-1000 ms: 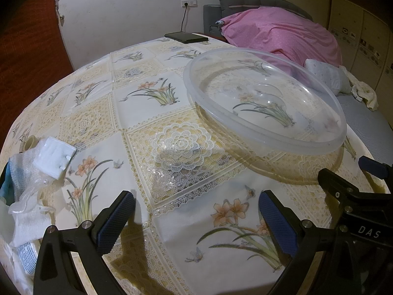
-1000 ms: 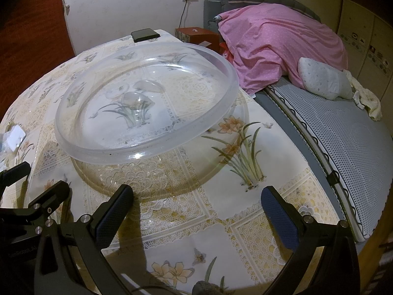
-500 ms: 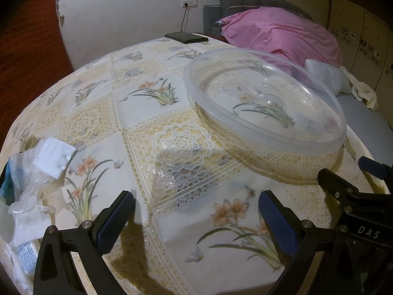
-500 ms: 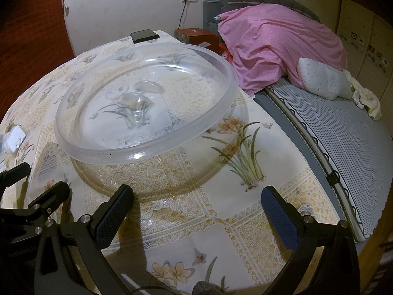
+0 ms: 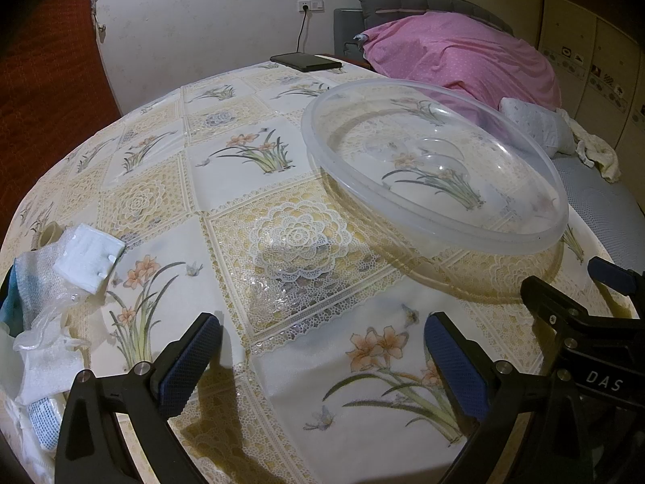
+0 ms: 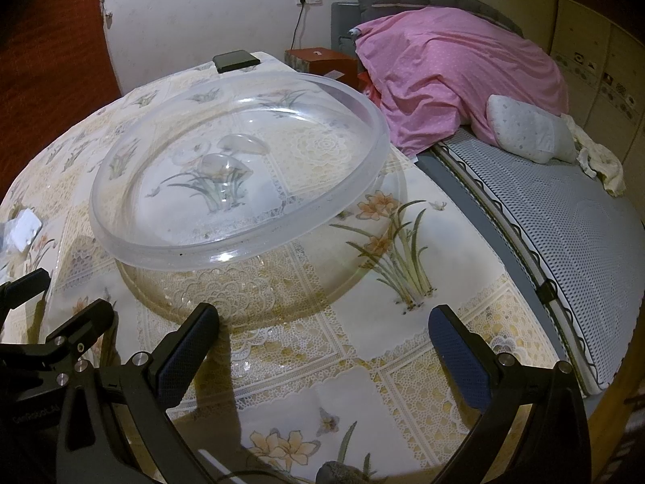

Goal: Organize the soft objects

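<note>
Clear plastic basin (image 5: 524,238), wide and round, upright on flowered tablecloth, nothing inside. Soft things heaped at table's left edge, well apart from basin: folded white cloth (image 5: 90,256) on top, white netted foam wrap (image 5: 38,274) beneath, crumpled clear bag (image 5: 48,334) (partly hidden).
</note>
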`<state>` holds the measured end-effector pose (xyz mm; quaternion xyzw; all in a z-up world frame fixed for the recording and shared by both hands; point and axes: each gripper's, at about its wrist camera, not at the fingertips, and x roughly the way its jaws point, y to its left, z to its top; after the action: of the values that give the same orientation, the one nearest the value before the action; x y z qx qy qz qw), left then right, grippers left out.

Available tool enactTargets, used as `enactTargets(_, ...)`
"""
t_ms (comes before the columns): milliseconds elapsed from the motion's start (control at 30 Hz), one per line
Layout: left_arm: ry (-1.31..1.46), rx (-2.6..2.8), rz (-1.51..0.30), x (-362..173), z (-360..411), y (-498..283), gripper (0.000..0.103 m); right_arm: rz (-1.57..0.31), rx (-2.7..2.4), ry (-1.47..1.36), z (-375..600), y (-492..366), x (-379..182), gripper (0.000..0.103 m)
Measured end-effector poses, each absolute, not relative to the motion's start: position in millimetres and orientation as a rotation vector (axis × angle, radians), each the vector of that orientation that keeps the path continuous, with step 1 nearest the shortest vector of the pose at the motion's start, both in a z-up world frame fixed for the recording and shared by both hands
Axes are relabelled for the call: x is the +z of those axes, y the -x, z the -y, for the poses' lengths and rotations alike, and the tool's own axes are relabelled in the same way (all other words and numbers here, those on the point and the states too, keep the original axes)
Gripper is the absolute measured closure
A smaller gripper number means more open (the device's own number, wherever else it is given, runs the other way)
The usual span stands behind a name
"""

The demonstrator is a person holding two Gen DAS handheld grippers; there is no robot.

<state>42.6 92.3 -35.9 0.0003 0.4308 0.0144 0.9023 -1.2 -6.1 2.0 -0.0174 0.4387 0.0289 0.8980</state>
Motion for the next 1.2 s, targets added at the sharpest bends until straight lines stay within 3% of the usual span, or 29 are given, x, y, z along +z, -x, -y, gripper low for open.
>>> enactTargets(1200,0.000,0.030,-0.889,-36.3,-92.0,-42.0,0.000,-0.903,0.055,0.030,8.4,-1.6,7.9,0.000)
